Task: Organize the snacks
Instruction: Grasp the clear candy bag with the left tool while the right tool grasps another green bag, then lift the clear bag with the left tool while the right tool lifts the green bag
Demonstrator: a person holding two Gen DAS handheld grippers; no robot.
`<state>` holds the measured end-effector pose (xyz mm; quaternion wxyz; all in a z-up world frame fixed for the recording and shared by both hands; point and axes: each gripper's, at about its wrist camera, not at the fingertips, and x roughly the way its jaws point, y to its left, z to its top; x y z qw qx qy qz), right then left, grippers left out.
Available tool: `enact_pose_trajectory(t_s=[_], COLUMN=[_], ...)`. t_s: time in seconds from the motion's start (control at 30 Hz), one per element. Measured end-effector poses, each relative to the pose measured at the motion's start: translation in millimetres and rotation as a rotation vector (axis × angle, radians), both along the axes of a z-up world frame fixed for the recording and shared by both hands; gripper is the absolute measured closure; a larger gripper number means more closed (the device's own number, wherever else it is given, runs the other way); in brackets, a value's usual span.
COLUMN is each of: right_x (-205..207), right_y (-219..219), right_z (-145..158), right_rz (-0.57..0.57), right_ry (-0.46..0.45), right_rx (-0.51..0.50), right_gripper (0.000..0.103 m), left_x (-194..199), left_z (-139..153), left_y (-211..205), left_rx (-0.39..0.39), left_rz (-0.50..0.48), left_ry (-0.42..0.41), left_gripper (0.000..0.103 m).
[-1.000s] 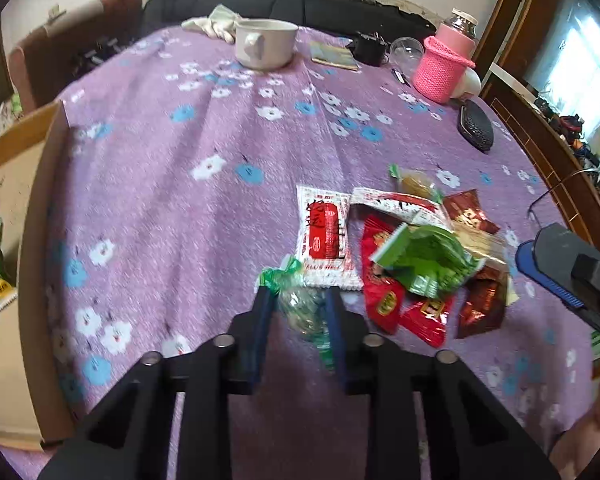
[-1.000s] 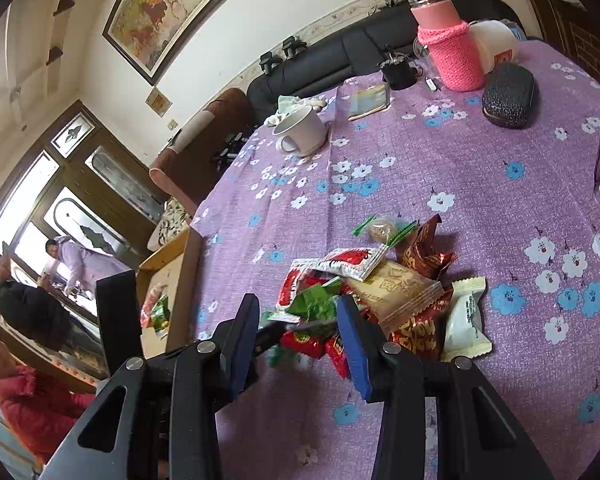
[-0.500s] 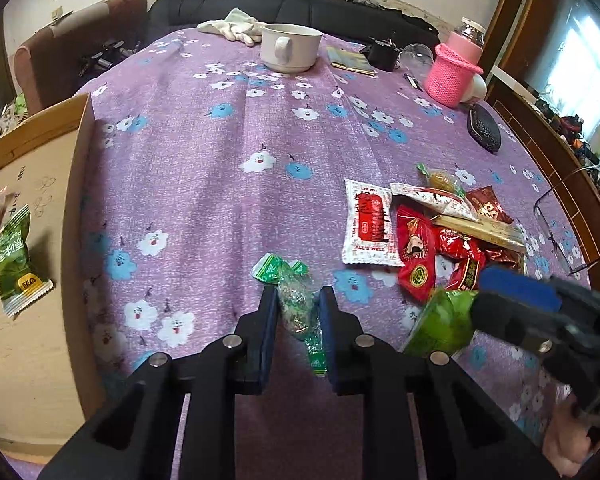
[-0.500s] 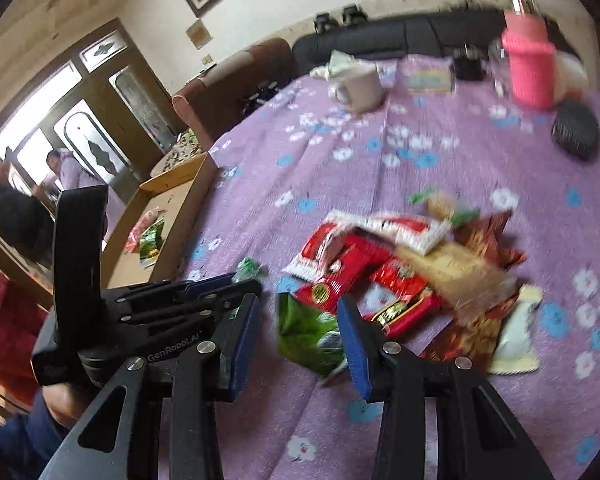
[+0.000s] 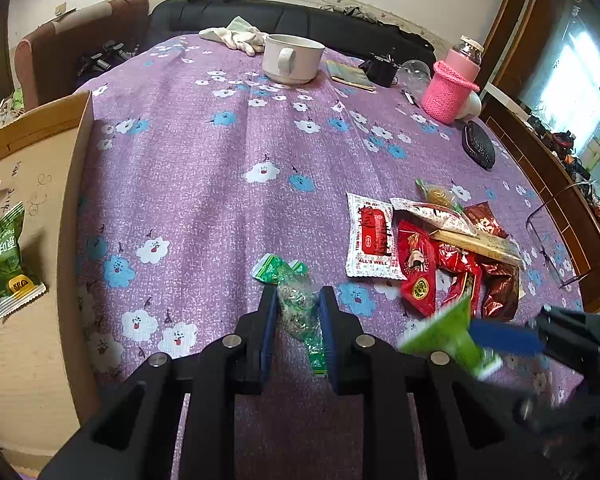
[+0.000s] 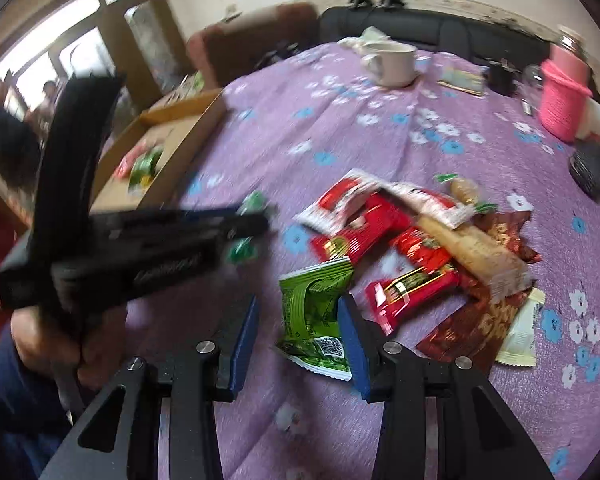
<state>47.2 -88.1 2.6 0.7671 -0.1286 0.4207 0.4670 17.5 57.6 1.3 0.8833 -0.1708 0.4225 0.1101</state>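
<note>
Green snack packet (image 6: 316, 312) now lifted off the pile (image 6: 420, 248), gripped in right gripper (image 6: 300, 332) jaws; clear green-wrapped candy (image 5: 298, 304) still pinched in left gripper (image 5: 298, 320) above bench (image 5: 220, 184), nearer cardboard box (image 5: 76, 184).

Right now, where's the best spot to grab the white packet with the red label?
The white packet lies flat, with red packets crowding its right edge in the left wrist view. Probably pinch its free left edge, coming from the bare tablecloth side.

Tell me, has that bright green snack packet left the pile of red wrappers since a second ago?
Yes. The green packet, clamped in the right gripper, has been lifted off the pile of red wrappers toward the camera, on the cardboard box side.
</note>
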Motion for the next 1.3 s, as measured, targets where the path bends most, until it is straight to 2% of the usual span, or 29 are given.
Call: enact_pose_trajectory(t_s=[0.2, 0.27, 0.3, 0.53, 0.7, 1.3], right_x=[5.1, 5.7, 5.3, 13.2, 18.4, 32.0], right_y=[3.5, 6.0, 5.9, -10.3, -16.5, -29.1], right_z=[-12.3, -14.7, -14.2, 3.3, 8.8, 6.2], right_rz=[-0.058, -0.066, -0.07, -0.133, -0.185, -0.264], right_ry=[-0.038, -0.047, -0.05, -0.019, 0.003, 0.06], right_rx=[-0.055, -0.071, -0.073, 0.048, 0.093, 0.148], right_gripper=[0.059, 0.07, 0.072, 0.073, 0.073, 0.073], left_x=[1.1, 0.7, 0.6, -1.5, -4.3, -5.7], left_z=[0.1, 0.0, -0.1, 1.2, 5.6, 11.6], left_y=[-3.2, -3.2, -2.4, -0.1, -1.7, -10.6], left_rx=[0.029, 0.029, 0.025, -0.005, -0.006, 0.02], left_rz=[-0.001, 0.0, 0.0, -0.001, -0.011, -0.037], left_ry=[-0.006, -0.009, -0.011, -0.034, -0.067, -0.099], left_gripper=[0.083, 0.083, 0.083, 0.083, 0.083, 0.083])
